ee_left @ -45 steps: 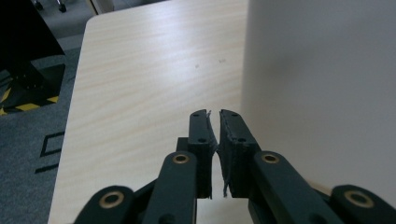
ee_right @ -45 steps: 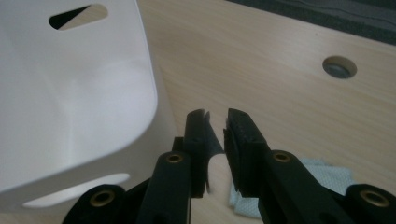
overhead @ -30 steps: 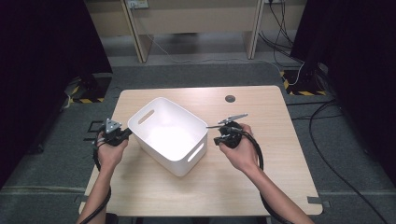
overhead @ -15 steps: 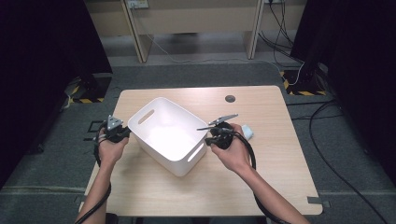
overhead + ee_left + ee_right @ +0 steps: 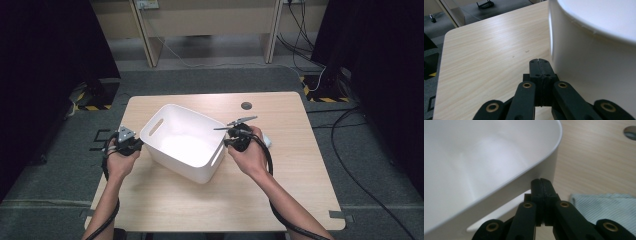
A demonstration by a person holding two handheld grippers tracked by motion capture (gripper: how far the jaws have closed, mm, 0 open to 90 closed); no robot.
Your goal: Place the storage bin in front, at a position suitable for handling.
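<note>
Left gripper (image 5: 540,65): jaws fully closed, empty; white bin (image 5: 596,62) wall just beside its tips. Right gripper (image 5: 541,184): jaws fully closed, empty, tips under the bin rim; striped cloth (image 5: 604,203) beside. Risk: uneven pushing could skew or tip the bin.

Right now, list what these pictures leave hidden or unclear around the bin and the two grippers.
- Cloth: in the right gripper view, cut off by the frame edge and covered by the right gripper; in the high view, mostly behind the hand.
- Bin floor: washed out by glare in the high view.
- Left gripper against the bin wall: contact unclear, wall blurred.
- Table hole: too small to read.
</note>
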